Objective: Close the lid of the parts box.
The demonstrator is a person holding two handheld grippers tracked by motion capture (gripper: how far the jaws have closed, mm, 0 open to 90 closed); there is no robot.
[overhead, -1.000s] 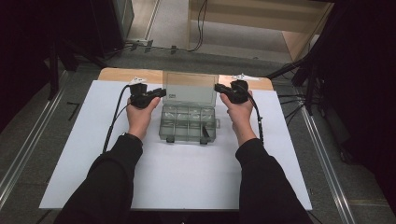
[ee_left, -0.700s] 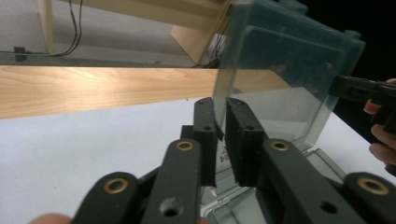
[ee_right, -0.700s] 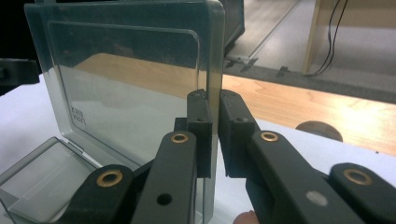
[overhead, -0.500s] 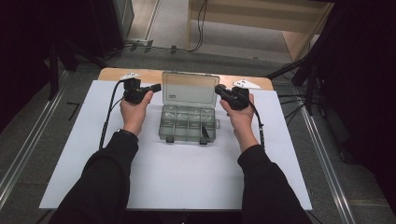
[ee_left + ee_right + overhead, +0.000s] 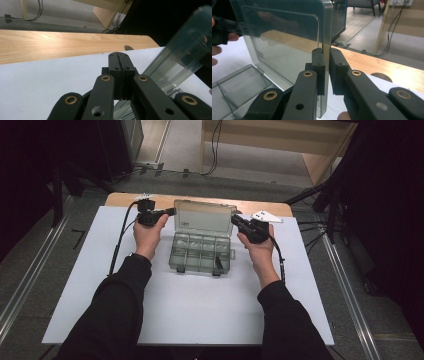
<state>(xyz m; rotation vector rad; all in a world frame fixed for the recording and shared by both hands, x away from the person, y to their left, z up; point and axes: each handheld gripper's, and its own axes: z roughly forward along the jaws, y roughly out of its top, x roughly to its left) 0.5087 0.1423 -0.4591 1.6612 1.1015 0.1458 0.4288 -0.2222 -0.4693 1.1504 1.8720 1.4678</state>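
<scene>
the lid of the clear compartment box is up now, standing near upright at the far side of the tray, where a second ago it lay shut over the compartments. the box sits mid-table on the white sheet, between the two hands. the right gripper is pinching the lid's right edge; in the right gripper view the grey plastic wall runs straight down between its two pads, clenched on it. the left gripper has just snapped its jaws together, and in the left gripper view the pads meet flush with nothing between them, the lid's edge off to the side. so i'd say the opening is done and the right hand alone steadies the lid; the compartments look empty, ready for filling or for easing the lid flat.
</scene>
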